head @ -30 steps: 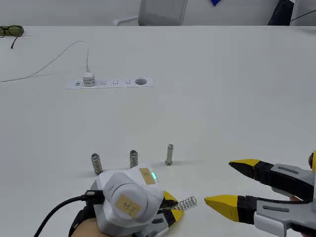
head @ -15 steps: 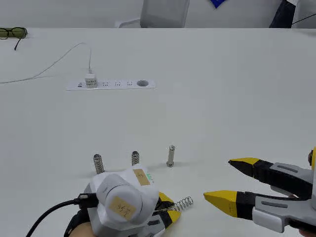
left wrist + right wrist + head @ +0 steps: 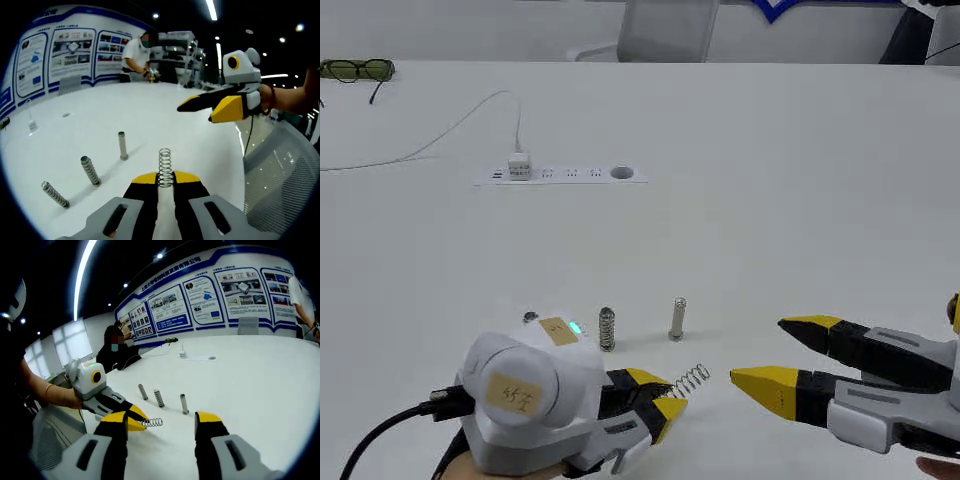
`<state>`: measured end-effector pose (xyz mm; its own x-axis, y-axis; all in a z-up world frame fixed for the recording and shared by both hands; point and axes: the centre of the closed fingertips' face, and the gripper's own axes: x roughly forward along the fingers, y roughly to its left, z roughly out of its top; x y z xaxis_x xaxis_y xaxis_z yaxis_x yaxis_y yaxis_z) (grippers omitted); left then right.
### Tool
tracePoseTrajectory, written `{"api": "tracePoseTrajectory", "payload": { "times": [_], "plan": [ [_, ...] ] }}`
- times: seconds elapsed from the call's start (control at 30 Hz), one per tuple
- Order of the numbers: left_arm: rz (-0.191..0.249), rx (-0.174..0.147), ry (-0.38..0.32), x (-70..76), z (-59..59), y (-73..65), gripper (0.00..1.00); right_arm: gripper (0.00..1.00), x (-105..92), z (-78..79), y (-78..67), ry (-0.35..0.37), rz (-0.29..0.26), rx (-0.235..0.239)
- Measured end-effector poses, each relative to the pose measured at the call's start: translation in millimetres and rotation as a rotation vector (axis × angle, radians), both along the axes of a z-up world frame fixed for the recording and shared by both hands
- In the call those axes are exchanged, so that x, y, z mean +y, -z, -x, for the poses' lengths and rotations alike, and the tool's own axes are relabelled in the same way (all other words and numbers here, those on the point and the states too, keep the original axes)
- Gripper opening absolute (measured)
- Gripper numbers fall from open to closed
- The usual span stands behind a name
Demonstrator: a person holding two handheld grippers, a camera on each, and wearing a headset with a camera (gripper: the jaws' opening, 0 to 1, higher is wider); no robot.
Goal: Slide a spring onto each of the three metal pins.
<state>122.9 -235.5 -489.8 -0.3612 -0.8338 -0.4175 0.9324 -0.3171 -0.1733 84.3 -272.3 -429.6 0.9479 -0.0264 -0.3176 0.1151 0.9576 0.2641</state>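
Three metal pins stand in a row on the white table. The right one, a bare pin [image 3: 678,318] [image 3: 122,145] [image 3: 184,404], carries nothing. A spring sits on the middle pin [image 3: 607,328] [image 3: 90,170] [image 3: 158,398] and on the left pin [image 3: 529,317] [image 3: 54,194] [image 3: 142,392]; in the head view the left pin is partly hidden behind my left gripper. My left gripper [image 3: 665,395] [image 3: 165,177] [image 3: 142,417] is shut on one end of a loose spring [image 3: 693,377] [image 3: 164,162] [image 3: 153,422], just in front of the bare pin. My right gripper [image 3: 760,350] [image 3: 165,417] [image 3: 195,113] hovers open to the right, holding nothing.
A white power strip [image 3: 560,175] with a plugged-in charger [image 3: 518,165] and its cable lies farther back. Glasses [image 3: 355,69] rest at the far left edge. A chair [image 3: 668,30] stands behind the table. People stand in the background.
My left gripper has carried the loose spring up and closer to the bare pin. The right gripper has stayed about where it was. The head camera has shifted.
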Motion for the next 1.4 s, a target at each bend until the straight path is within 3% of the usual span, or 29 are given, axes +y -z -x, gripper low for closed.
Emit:
{"api": "tracePoseTrajectory", "payload": {
  "times": [0.1, 0.37, 0.47, 0.63, 0.8, 1.1, 1.4],
  "plan": [
    [0.038, 0.048, -0.002, 2.5, 2.8, -9.5, 0.10, 0.53, 0.1, -4.1, -2.6, -0.002, -0.026, -0.021],
    [0.114, 0.094, -0.018, 4.5, 3.6, -31.8, 0.10, 0.47, 7.8, -16.6, -8.2, -0.010, -0.099, -0.070],
    [0.136, 0.098, -0.020, 5.5, 3.4, -37.0, 0.10, 0.44, 12.0, -21.9, -9.5, -0.014, -0.145, -0.090],
    [0.167, 0.115, -0.025, 7.0, 3.0, -44.2, 0.10, 0.39, 17.8, -28.6, -7.9, -0.023, -0.166, -0.087],
    [0.194, 0.132, -0.031, 7.8, 2.7, -50.4, 0.10, 0.31, 21.2, -33.0, -10.9, -0.013, -0.247, -0.123],
    [0.254, 0.166, -0.031, 8.0, 3.7, -63.1, 0.10, 0.25, 27.3, -39.2, -15.8, -0.011, -0.338, -0.166],
    [0.278, 0.181, -0.023, 7.8, 6.5, -70.8, 0.10, 0.15, 29.8, -43.3, -22.5, -0.015, -0.394, -0.203]
  ]
}}
